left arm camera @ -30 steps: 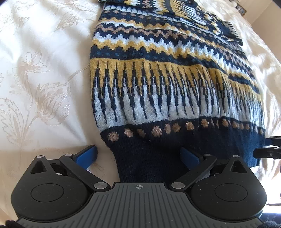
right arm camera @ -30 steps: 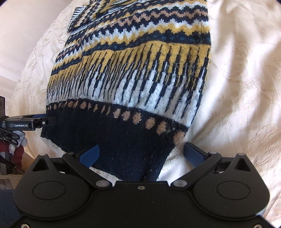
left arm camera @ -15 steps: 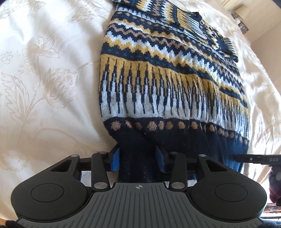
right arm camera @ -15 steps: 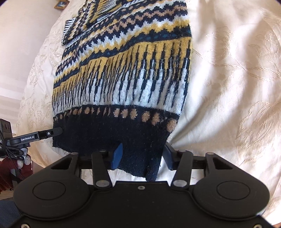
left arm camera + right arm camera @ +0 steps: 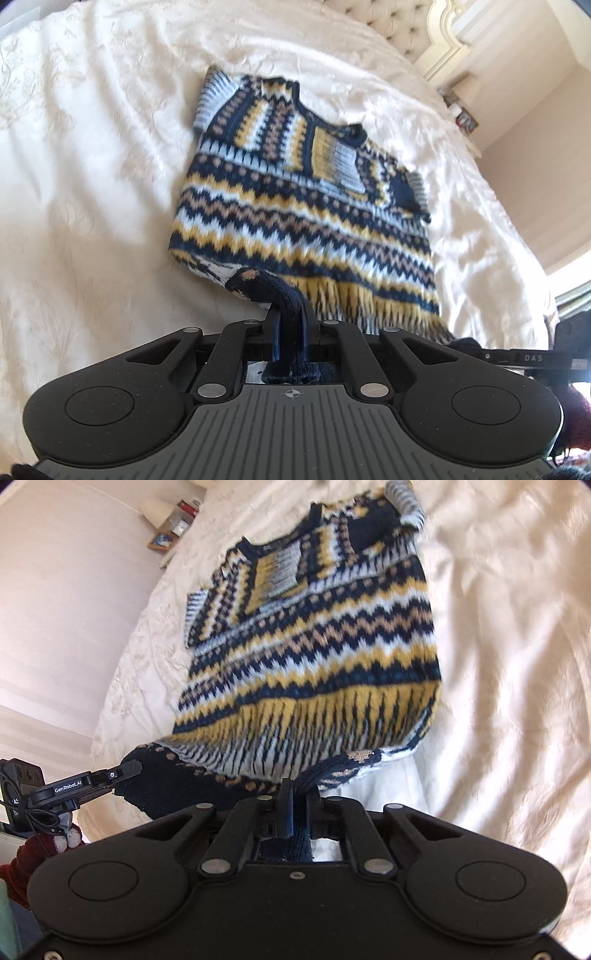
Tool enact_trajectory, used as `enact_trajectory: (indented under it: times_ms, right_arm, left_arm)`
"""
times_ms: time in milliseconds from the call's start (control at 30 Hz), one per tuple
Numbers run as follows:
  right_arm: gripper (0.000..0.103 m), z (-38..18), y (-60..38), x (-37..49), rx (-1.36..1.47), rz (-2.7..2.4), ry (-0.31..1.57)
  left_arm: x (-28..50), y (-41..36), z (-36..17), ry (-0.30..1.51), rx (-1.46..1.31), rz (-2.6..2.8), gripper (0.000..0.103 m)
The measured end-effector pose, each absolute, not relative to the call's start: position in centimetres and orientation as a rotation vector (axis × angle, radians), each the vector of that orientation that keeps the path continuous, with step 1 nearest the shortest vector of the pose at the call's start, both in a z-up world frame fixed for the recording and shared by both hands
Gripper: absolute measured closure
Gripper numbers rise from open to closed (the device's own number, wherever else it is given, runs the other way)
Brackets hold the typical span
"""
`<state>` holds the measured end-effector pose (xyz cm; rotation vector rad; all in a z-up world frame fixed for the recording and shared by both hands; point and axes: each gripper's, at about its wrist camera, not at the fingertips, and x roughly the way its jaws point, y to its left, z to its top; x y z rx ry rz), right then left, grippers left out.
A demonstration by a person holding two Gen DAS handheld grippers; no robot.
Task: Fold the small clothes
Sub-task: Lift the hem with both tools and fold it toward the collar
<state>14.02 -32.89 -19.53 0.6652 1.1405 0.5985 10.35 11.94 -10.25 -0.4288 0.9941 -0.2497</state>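
Cream bedspread (image 5: pixel 92 184); left gripper (image 5: pixel 289 325), right gripper (image 5: pixel 298 797) each clenched on sweater (image 5: pixel 295 206) hem.

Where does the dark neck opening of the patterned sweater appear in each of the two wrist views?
Left wrist view: the neck opening lies upper centre, beyond the left gripper, which is shut on the hem.
Right wrist view: it lies upper left of centre, beyond the right gripper, also shut on the hem.
Shared landmark: the yellow fringe band of the sweater, nearest the grippers.
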Motion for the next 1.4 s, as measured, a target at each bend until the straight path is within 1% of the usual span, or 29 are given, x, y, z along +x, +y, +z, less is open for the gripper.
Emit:
enact_trajectory:
  times_ms: [67,100,267,433,567,767,1000,1033,1067,1133,1167,1200,1233,1267,1300,1367,1400]
  right_arm:
    - [0.091,-18.1,-33.3,15.3,0.681,0.593,1.084]
    - [0.091,-17.6,-33.5,16.0,0.687,0.589,1.058]
    - [0.091,-15.0,-33.9,20.5,0.718,0.566,0.928]
    - [0.091,-13.8,-34.5,26.2,0.756,0.528,0.841]
    - [0.091,-14.0,-34.3,31.2,0.767,0.491,0.798]
    - [0.091,-16.2,-33.4,38.5,0.768,0.433,0.813]
    - [0.09,-21.0,-31.8,44.4,0.756,0.361,0.93]
    - [0.089,-21.5,-31.6,44.8,0.75,0.354,0.942]
    - [0.085,-21.9,-31.4,45.2,0.742,0.35,0.952]
    - [0.082,-22.4,-31.1,45.7,0.729,0.335,0.966]
    - [0.082,-22.6,-31.1,45.9,0.727,0.329,0.97]
    - [0.082,-22.7,-31.1,46.1,0.727,0.325,0.974]
    - [0.078,-22.8,-31.1,46.2,0.727,0.325,0.976]
    - [0.071,-22.8,-31.1,46.3,0.721,0.322,0.976]
    - [0.067,-22.7,-31.0,46.4,0.71,0.32,0.97]
    - [0.04,-22.1,-31.2,46.2,0.688,0.306,0.936]
    - [0.035,-21.8,-31.4,46.0,0.69,0.302,0.915]
  left_arm:
    - [11.7,12.0,-8.9,0.938,-0.443,-0.238,0.095]
    - [12.4,12.1,-8.3,0.912,-0.45,-0.231,0.098]
    - [17.0,12.5,-6.1,0.803,-0.474,-0.216,0.098]
    - [22.4,12.5,-5.3,0.737,-0.48,-0.205,0.098]
    - [26.9,12.4,-5.2,0.7,-0.465,-0.2,0.098]
    - [33.9,11.7,-7.0,0.711,-0.433,-0.195,0.098]
    - [40.0,11.4,-11.5,0.819,-0.421,-0.132,0.097]
    - [40.6,11.4,-12.0,0.84,-0.423,-0.12,0.097]
    - [41.0,11.6,-12.6,0.853,-0.431,-0.111,0.096]
    - [41.6,11.9,-13.3,0.873,-0.447,-0.097,0.091]
    - [41.9,12.3,-13.4,0.875,-0.449,-0.088,0.086]
    - [42.2,12.5,-13.4,0.869,-0.447,-0.078,0.075]
    - [42.4,12.7,-13.2,0.859,-0.44,-0.066,0.072]
    - [42.5,12.8,-12.9,0.846,-0.43,-0.058,0.071]
    - [42.8,12.9,-12.5,0.835,-0.414,-0.048,0.069]
    - [43.0,13.1,-11.5,0.82,-0.384,-0.038,0.068]
    - [43.0,13.1,-11.0,0.812,-0.366,-0.038,0.068]
